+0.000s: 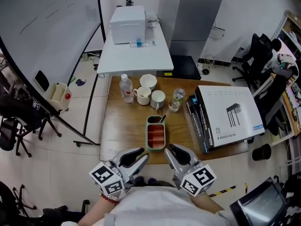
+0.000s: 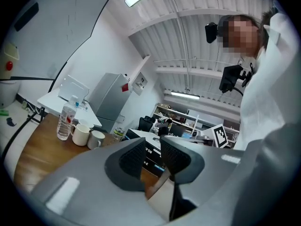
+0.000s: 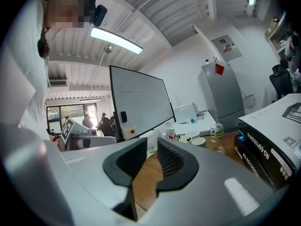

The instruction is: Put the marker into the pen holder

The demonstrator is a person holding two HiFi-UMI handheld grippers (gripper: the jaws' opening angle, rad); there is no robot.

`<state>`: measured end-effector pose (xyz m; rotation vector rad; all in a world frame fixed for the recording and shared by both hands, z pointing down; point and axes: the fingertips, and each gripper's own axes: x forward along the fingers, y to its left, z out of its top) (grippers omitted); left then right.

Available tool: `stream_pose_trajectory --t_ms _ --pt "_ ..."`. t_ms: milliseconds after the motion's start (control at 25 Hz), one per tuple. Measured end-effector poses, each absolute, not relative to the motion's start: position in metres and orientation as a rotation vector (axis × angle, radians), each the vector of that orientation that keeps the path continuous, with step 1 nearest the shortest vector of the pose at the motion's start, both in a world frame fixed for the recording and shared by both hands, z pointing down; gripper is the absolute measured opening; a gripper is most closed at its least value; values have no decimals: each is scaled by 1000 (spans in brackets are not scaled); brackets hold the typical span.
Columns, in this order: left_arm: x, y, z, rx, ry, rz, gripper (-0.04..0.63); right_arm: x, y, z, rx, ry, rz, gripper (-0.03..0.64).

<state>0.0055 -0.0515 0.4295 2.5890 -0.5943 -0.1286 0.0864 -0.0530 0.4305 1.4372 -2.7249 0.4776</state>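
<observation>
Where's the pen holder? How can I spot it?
Find the brown wooden table with the big white box on its right. In the middle, nearer the person than the mugs, lies the pen holder: the only long green tray, reddish inside.

Well ahead of your left tongs (image 1: 144,154), a water bottle (image 1: 126,88) stands on the wooden worktop (image 1: 121,122). Two white mugs (image 1: 142,96) are just beside it, with a white bowl (image 1: 148,81) behind. A small bottle (image 1: 177,99) stands ahead of your right tongs (image 1: 169,150), and a large white box (image 1: 228,117) lies to their right.
</observation>
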Motion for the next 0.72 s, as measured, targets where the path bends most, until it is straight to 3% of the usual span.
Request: stream_pose_trajectory --t_ms 720 --pt "9 -49 431 2603 -572 -127 101 81 -55 434 1380 -2723 468 51"
